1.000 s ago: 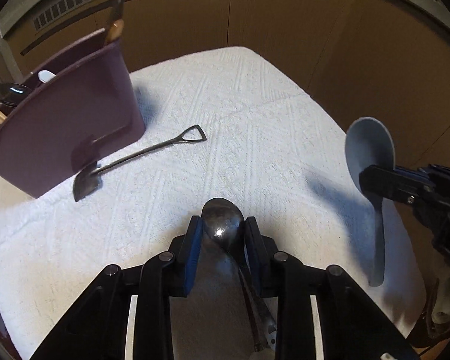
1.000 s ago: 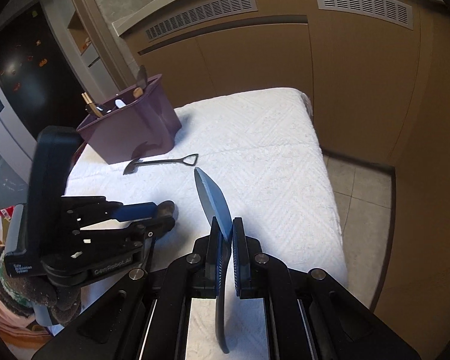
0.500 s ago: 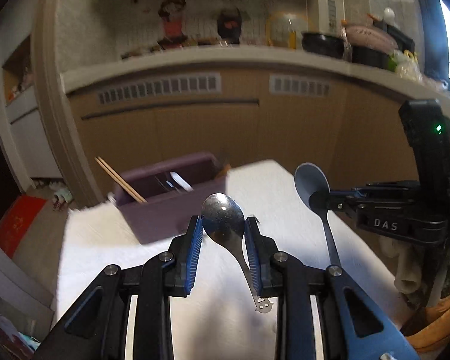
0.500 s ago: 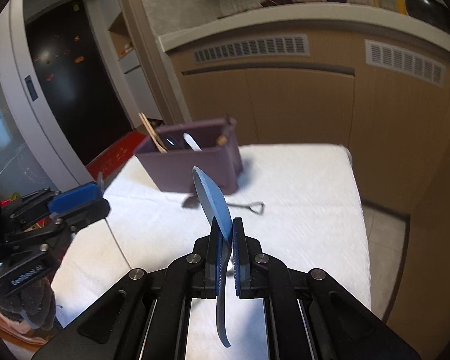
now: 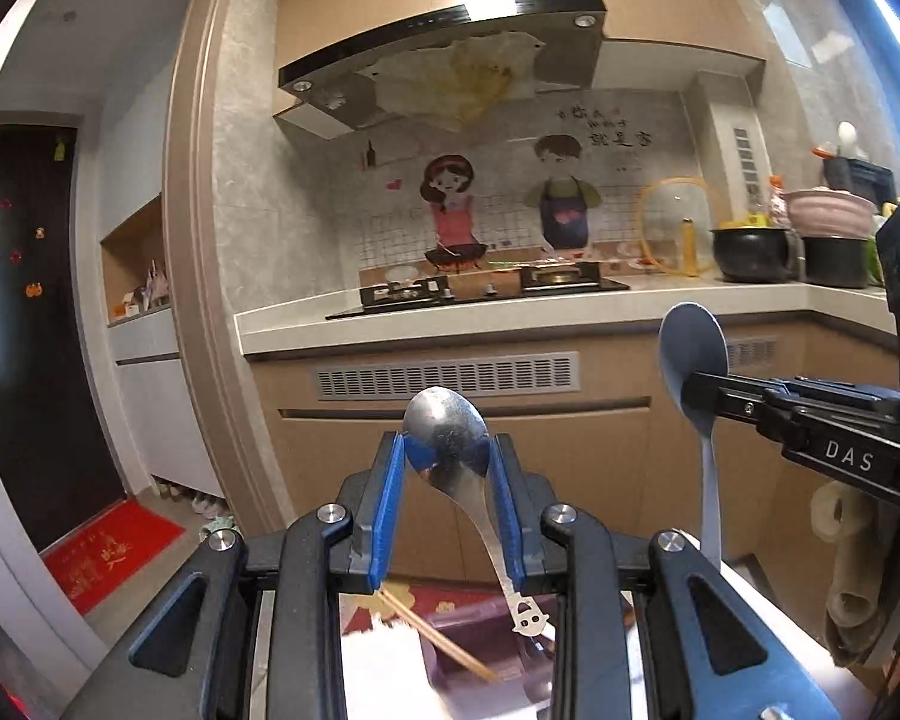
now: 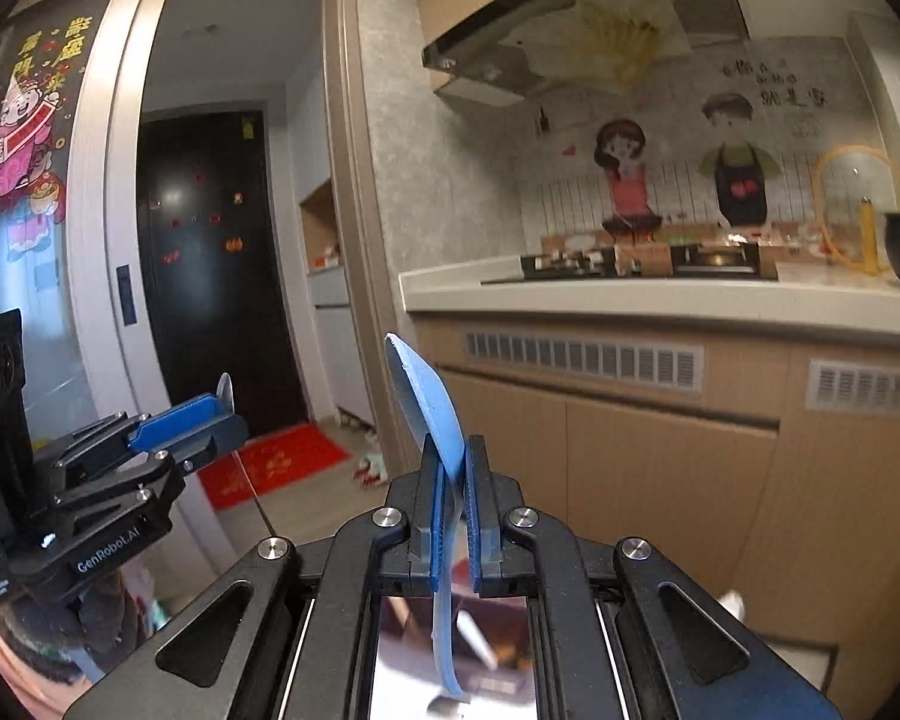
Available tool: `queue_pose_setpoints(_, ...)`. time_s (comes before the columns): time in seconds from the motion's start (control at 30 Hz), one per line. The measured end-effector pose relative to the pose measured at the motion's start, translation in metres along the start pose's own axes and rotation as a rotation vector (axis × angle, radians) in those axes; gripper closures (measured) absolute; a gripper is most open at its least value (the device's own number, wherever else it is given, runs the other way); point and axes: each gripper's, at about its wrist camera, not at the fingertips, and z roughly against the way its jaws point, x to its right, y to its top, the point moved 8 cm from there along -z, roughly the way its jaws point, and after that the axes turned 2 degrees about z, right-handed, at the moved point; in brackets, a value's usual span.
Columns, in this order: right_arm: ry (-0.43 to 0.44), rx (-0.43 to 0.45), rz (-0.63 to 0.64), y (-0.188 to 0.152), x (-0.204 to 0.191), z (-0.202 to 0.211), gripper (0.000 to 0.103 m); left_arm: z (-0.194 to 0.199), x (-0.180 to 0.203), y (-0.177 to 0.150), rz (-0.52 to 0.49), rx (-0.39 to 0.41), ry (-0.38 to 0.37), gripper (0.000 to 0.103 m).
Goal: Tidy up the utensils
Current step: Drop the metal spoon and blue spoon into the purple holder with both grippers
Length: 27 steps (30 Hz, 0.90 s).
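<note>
My left gripper [image 5: 447, 456] is shut on a steel spoon [image 5: 447, 429], bowl up, handle hanging down toward the purple utensil holder [image 5: 480, 630] seen low between the fingers, with chopsticks [image 5: 435, 636] in it. My right gripper [image 6: 453, 468] is shut on a blue-grey plastic spoon [image 6: 429, 408], bowl up, handle hanging down. The right gripper also shows in the left wrist view [image 5: 714, 387], holding that spoon [image 5: 693, 354]. The left gripper shows in the right wrist view [image 6: 210, 414] at the left. Both are raised and tilted up at the kitchen.
A kitchen counter [image 5: 510, 312] with a gas hob [image 5: 486, 291] and pots [image 5: 750, 252] runs behind, with cabinets [image 6: 660, 468] below. A dark door [image 6: 210, 252] and a red mat [image 5: 108, 552] lie to the left. The white tablecloth [image 5: 378, 660] shows at the bottom.
Both grippers have risen and tilted upward with their spoons. The table and the black shovel-shaped spoon have dropped out of view. The purple holder now sits directly below.
</note>
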Motion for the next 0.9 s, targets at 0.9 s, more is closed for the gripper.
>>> queue_pose_setpoints(0.9, -0.053, -0.355, -0.054, -0.144, 0.044, -0.106, 0.059, -0.087, -0.021, -0.149, 0.218, -0.420, -0.050, 0.039)
